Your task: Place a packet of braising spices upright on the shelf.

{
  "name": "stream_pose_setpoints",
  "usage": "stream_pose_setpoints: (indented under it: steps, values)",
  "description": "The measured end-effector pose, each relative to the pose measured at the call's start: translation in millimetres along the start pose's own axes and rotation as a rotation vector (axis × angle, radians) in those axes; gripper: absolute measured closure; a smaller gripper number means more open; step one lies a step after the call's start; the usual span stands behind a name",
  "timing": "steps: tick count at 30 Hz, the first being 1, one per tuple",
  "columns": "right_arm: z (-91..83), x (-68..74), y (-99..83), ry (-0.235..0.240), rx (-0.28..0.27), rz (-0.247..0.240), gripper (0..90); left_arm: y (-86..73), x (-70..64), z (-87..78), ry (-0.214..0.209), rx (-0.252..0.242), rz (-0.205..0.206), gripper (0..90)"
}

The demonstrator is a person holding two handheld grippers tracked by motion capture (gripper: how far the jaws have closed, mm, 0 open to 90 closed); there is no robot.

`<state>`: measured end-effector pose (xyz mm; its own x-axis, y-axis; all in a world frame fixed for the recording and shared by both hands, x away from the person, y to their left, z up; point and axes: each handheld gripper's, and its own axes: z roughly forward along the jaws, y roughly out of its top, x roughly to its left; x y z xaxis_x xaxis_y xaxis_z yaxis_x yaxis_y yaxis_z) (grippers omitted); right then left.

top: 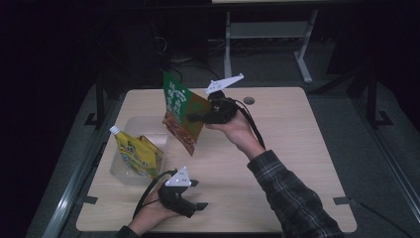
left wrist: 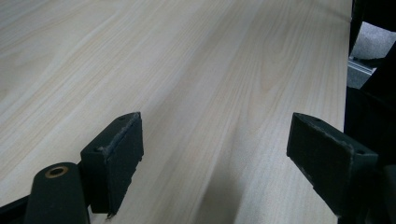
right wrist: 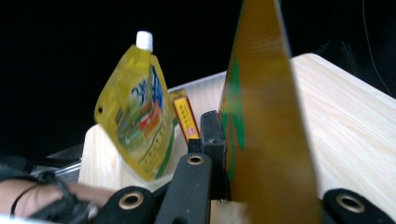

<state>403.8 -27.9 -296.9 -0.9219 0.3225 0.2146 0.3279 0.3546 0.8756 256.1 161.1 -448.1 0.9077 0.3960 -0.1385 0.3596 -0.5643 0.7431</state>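
From above, our right gripper (top: 198, 116) pinches a green-and-brown pouch (top: 181, 111) lifted over the bench (top: 287, 148), beside a clear bin (top: 131, 126). In the left gripper view, our left gripper (left wrist: 215, 149) rests with jaws spread over bare wood. The right gripper view shows jaws clamping the pouch (right wrist: 261, 126) edge-on, a yellow spouted pouch (right wrist: 135, 116) beyond

Green-and-orange printed flat foil packet (top: 182, 113) above the pale wood-grain worktop (top: 287, 144), yellow spouted pouch (top: 130, 152) with white cap and blue lettering, black jaws, dark plaid sleeve (top: 292, 196)
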Motion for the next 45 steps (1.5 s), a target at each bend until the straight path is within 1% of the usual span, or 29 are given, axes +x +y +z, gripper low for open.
stream_pose_setpoints:
  steps: [6,8,10,12,19,20,22,23,26,27,31,33,35,36,42,43,45]
  values:
    - [26.5,-2.4,22.0,0.017,0.006,-0.016,90.0,0.3,0.1,-0.9,-0.002,0.004,0.01,18.1]
    - [33.3,-2.9,26.9,0.014,0.009,-0.02,90.0,0.0,-0.1,-0.4,-0.002,0.002,0.013,18.1]
    - [40.3,-3.8,30.9,0.021,0.007,-0.016,90.0,0.0,0.0,-0.4,-0.005,0.002,0.017,18.1]
    - [48.4,-5.0,34.4,0.022,0.01,-0.013,90.0,0.0,-0.4,0.1,-0.009,-0.003,0.017,18.1]
    - [71.7,-9.6,41.7,0.037,0.016,-0.005,90.0,0.7,-1.1,1.6,-0.022,0.007,0.028,18.1]
    - [75.7,-10.5,43.1,0.039,0.015,-0.01,90.0,0.7,-1.1,1.8,-0.024,0.007,0.027,18.1]
    - [81.0,-10.9,45.5,0.043,0.021,-0.011,90.0,0.8,-1.6,2.7,-0.034,-0.001,0.012,18.1]
    - [83.9,-11.3,47.1,0.039,0.025,-0.019,90.0,0.8,-1.1,2.9,-0.04,-0.002,0.011,18.1]
    - [91.9,-11.3,50.2,0.039,0.024,-0.018,90.0,1.0,0.1,2.9,-0.044,-0.004,0.008,18.1]
    - [94.2,-11.4,51.0,0.029,0.031,-0.024,90.0,1.2,0.3,2.6,-0.044,-0.004,0.008,18.1]
    - [103.3,-14.2,51.2,0.027,0.039,-0.018,90.0,1.5,0.4,2.2,-0.043,0.001,0.015,18.1]
    - [109.0,-16.1,50.3,0.024,0.042,-0.017,90.0,1.7,-0.4,3.0,-0.046,-0.004,0.007,18.1]
    - [113.7,-17.8,48.8,0.027,0.045,-0.015,90.0,1.7,-0.7,3.0,-0.048,0.003,0.005,18.1]
    - [116.0,-18.4,47.9,0.02,0.053,-0.019,90.0,1.7,-0.8,3.0,-0.049,0.003,0.004,18.1]
    - [129.0,-21.1,40.8,0.017,0.088,-0.019,90.0,1.8,-0.4,2.7,-0.047,-0.001,0.006,18.1]
    - [130.6,-20.7,39.6,0.022,0.094,-0.012,90.0,1.9,-0.2,2.6,-0.046,-0.002,0.01,18.1]
    - [134.2,-21.2,37.4,0.017,0.105,-0.017,90.0,2.0,-0.4,2.7,-0.044,-0.002,0.009,18.1]
